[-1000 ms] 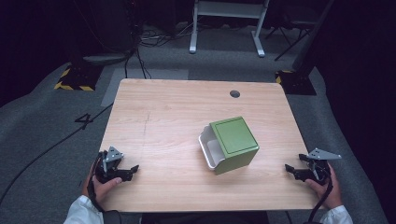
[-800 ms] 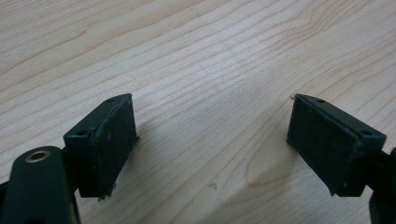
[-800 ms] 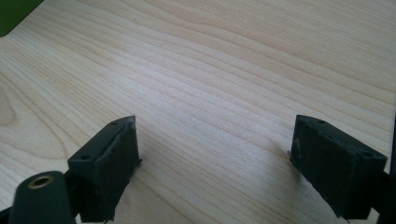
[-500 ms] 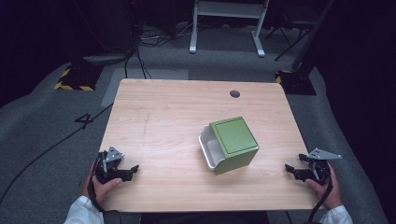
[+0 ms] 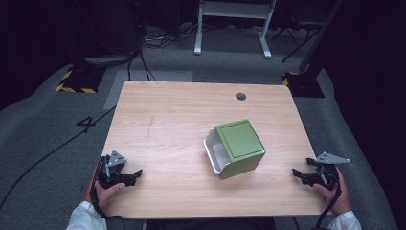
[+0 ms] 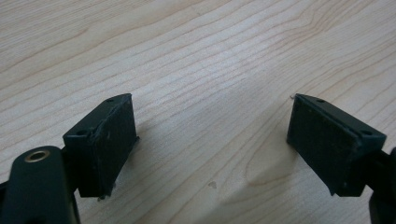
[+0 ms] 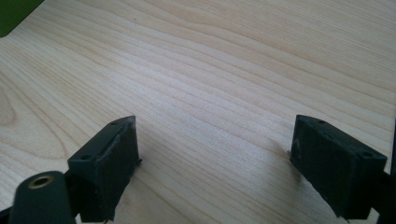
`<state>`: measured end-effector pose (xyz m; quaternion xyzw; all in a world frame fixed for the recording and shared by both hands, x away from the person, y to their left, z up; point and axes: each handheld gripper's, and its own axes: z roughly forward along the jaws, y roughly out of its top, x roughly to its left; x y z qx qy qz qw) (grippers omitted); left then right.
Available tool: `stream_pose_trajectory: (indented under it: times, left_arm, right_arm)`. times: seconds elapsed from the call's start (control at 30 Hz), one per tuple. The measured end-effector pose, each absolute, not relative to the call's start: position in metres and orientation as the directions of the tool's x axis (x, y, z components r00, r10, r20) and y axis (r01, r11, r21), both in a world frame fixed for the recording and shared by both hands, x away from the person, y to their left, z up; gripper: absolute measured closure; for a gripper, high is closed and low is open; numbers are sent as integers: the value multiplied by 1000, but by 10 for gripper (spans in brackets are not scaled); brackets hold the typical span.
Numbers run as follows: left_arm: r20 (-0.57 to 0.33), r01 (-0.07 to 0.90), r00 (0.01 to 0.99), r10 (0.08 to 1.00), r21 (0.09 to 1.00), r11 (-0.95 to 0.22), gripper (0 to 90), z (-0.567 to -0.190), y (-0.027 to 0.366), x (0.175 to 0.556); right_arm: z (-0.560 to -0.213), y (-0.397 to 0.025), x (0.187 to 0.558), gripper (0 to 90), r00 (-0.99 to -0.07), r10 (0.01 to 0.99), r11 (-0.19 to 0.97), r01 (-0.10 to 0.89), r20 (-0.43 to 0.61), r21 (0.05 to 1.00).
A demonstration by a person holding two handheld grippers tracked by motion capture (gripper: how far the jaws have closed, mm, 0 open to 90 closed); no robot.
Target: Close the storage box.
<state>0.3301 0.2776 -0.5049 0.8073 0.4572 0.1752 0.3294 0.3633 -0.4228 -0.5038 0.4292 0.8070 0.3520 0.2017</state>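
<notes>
Left hand-held gripper (image 5: 135,173): jaws wide apart, holding nothing, resting low at the near left corner of the bench (image 5: 182,120), well to the left of the green box (image 5: 240,147); its own view gives bare wood grain between the two pads (image 6: 108,140). Right hand-held gripper (image 5: 298,173): jaws likewise wide, nothing held, at the near right edge, well apart from the box on its right side; a sliver of green shows at the top left corner of its view (image 7: 14,14). Box: green, lying on its side right of the bench's middle, with a white tray (image 5: 214,152) slid partly out of its left-facing opening. Cable hole (image 5: 241,96): behind the box, near the far edge. Progress, as judged: nothing started; neither tool touches the box, so approach, grasp and any handling of box or tray all remain.
</notes>
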Motion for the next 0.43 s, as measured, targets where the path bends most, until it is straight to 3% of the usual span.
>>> stream_pose_trajectory:
  times: [0.43]
  left_arm:
    - [-16,625,517,856,690,-365,152,-505,277,330]
  right_arm:
    - [-504,-423,364,153,-550,835,382,553,-20,741]
